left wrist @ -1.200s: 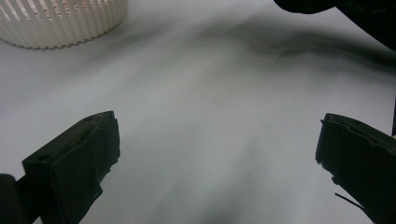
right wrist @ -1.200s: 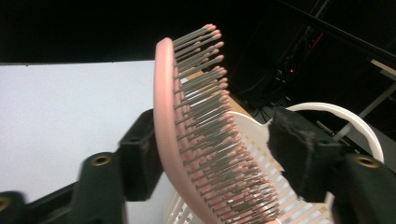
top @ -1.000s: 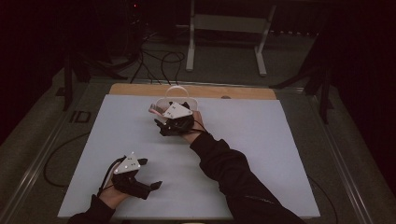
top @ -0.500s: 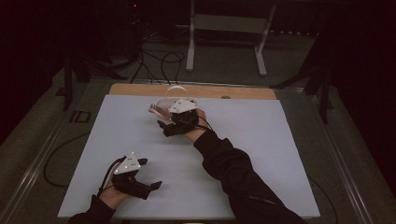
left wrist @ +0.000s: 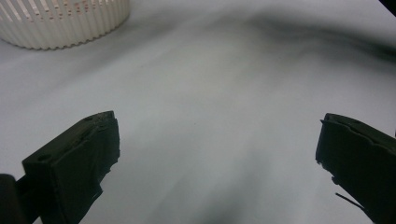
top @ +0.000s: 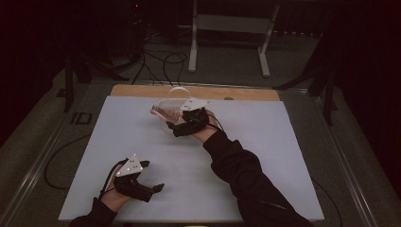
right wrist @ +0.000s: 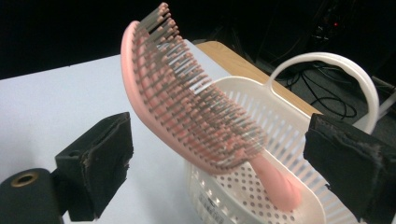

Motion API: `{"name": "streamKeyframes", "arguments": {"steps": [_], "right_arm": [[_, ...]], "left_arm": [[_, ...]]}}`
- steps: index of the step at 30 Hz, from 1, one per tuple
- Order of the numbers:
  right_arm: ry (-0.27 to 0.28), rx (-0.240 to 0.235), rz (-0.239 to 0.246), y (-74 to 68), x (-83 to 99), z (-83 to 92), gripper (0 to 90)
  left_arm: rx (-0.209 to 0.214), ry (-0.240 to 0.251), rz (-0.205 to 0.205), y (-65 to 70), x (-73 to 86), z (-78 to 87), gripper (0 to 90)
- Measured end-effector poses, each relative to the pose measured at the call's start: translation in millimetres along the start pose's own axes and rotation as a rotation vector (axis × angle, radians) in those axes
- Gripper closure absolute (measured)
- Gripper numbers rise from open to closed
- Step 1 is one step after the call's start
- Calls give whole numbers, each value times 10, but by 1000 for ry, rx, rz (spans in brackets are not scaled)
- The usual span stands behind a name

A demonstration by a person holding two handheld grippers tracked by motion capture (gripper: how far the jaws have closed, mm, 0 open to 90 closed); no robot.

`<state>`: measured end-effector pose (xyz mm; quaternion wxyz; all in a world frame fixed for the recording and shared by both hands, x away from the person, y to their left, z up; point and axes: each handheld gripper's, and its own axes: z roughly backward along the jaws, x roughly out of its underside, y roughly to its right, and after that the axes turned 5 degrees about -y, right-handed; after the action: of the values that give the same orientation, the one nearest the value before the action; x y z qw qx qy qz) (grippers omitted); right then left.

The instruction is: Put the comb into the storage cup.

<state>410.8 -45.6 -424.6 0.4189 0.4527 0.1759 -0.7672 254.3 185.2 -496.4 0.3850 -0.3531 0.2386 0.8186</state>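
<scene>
A pink hairbrush [right wrist: 187,107] leans handle-down in a white slotted basket [right wrist: 280,121] with a hoop handle, at the far middle of the table. My right gripper [right wrist: 219,140] faces it with both pads wide apart. The brush stands between the jaws and neither pad touches it. These jaws have just been opening. From above, the right gripper [top: 176,126] sits just right of the brush [top: 163,112] and basket [top: 171,100]. My left gripper [top: 151,176] rests near the front left, open over bare table [left wrist: 217,144], with the basket [left wrist: 60,23] far off.
A white board [top: 265,142] covers the table, with a wooden strip [top: 142,90] at its far edge. Beyond it the dark floor holds cables [top: 161,61] and a metal stand [top: 227,28]. The person's right sleeve [top: 241,175] lies across the board.
My right gripper has shifted a little to the right and away from the brush, which stays leaning in the basket. The left gripper has kept still.
</scene>
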Motion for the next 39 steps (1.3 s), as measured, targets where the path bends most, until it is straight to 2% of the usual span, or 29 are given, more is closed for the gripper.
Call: {"name": "streamKeyframes", "arguments": {"steps": [10, 22, 32, 39], "right_arm": [[-8, -15, -28, 85, 112, 127, 84], [-19, -13, -50, 156, 354, 369, 84], [-32, -18, -64, 173, 603, 586, 84], [-46, -24, -86, 200, 849, 715, 85]], "left_arm": [[-2, -4, -1, -2, 3, -4, 2], [-5, -5, -3, 1, 1, -4, 2], [-10, -4, -6, 4, 0, -2, 2], [-11, -5, -5, 2, 2, -2, 3]]}}
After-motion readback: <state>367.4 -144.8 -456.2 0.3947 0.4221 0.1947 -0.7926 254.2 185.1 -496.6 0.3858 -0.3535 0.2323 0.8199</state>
